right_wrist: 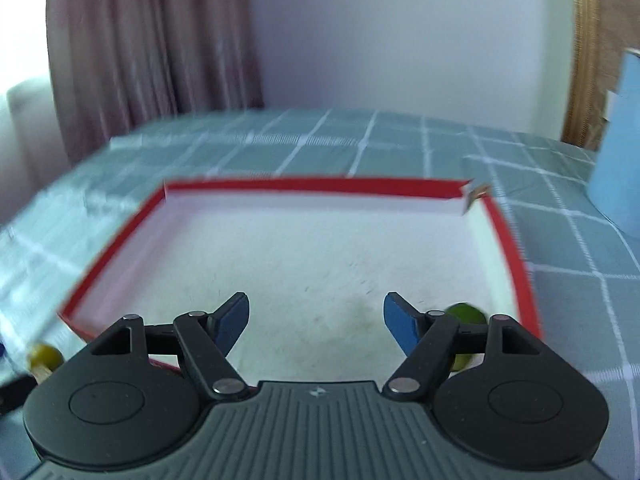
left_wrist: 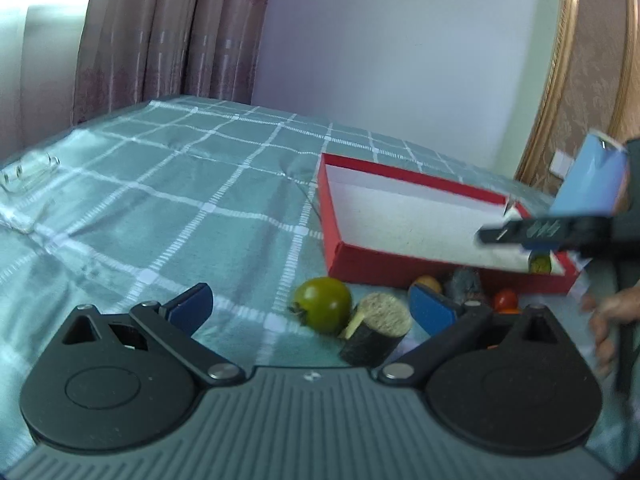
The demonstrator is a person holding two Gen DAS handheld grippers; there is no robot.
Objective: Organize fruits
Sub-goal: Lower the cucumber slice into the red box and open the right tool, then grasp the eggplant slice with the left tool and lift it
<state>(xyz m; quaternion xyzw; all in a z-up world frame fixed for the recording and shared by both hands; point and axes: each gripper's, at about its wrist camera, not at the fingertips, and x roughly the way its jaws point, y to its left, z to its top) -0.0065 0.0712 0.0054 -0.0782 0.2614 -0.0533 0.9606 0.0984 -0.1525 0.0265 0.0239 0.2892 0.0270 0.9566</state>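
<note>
A shallow red box with a white inside [left_wrist: 400, 216] lies on the checked bedspread. In front of it lie a green tomato [left_wrist: 324, 304], a dark cut cylinder with a pale top [left_wrist: 380, 332], a small tan fruit [left_wrist: 428, 282], a grey lump [left_wrist: 466, 284] and a small red tomato [left_wrist: 506, 300]. My left gripper [left_wrist: 312, 312] is open and empty just before the green tomato. My right gripper [right_wrist: 316, 320] is open and empty over the red box [right_wrist: 500, 224]. A green fruit [right_wrist: 466, 316] lies in the box's near right corner, also seen in the left wrist view [left_wrist: 540, 264].
A light blue box [right_wrist: 620, 168] stands to the right of the red box. A clear plastic item [left_wrist: 28, 172] lies far left on the bed [left_wrist: 160, 200]. Curtains [left_wrist: 168, 32] and a wall are behind. A yellow-green fruit [right_wrist: 44, 354] shows at the right wrist view's left edge.
</note>
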